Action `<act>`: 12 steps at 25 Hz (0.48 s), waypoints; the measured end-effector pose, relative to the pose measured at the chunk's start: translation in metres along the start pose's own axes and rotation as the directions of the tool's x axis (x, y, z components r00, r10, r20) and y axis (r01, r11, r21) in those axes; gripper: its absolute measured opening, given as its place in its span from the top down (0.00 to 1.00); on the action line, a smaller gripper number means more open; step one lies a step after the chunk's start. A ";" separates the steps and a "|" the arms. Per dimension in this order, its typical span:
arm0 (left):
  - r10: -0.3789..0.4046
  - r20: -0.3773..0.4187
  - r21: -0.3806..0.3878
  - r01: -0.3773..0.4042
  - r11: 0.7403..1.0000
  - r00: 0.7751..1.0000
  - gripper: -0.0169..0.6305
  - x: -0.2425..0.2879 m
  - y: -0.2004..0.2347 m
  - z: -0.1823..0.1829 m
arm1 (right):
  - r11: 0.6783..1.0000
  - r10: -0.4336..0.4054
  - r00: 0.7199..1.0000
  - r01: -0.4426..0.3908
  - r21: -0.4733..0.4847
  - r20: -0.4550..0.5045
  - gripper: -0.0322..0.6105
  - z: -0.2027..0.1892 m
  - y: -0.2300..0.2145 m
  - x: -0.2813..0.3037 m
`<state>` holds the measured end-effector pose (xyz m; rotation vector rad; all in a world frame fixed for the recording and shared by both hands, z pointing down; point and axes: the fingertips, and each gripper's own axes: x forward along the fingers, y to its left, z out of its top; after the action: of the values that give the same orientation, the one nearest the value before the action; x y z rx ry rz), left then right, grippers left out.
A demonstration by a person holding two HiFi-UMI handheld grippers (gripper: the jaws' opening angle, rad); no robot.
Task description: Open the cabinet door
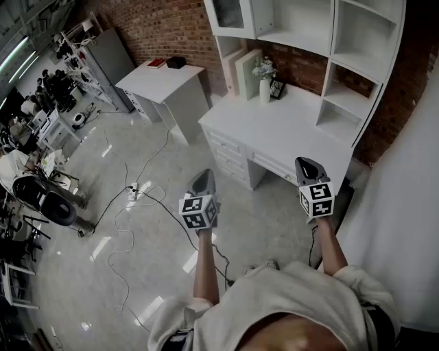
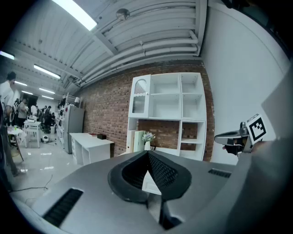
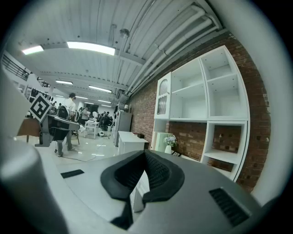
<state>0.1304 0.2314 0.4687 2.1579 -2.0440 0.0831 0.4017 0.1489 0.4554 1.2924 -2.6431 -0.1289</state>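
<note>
Head view: we find the cabinet door (image 1: pixel 230 15) at twelve o'clock of the left gripper (image 1: pixel 203 182), well apart; the right gripper (image 1: pixel 310 169) stands farther aside; both clenched, empty

Open floor (image 1: pixel 264 212) reaches the desk (image 1: pixel 302 134); a vase (image 1: pixel 265 90) and upright books (image 1: pixel 244 74) stand below the cabinet door (image 1: pixel 230 14).
</note>
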 end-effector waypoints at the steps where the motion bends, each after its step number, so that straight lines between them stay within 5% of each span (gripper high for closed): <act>1: -0.001 -0.003 -0.002 0.001 1.000 1.000 0.93 0.001 -0.001 -0.001 | 1.000 0.000 1.000 0.000 0.001 0.000 0.93 -0.001 -0.001 0.000; 12: 0.007 -0.012 0.000 -0.007 1.000 1.000 0.93 0.015 -0.015 -0.002 | 1.000 0.010 1.000 -0.010 -0.013 -0.008 0.93 -0.006 -0.019 0.001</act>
<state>0.1464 0.2177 0.4720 2.1447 -2.0455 0.0968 0.4167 0.1369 0.4581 1.2723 -2.6370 -0.1393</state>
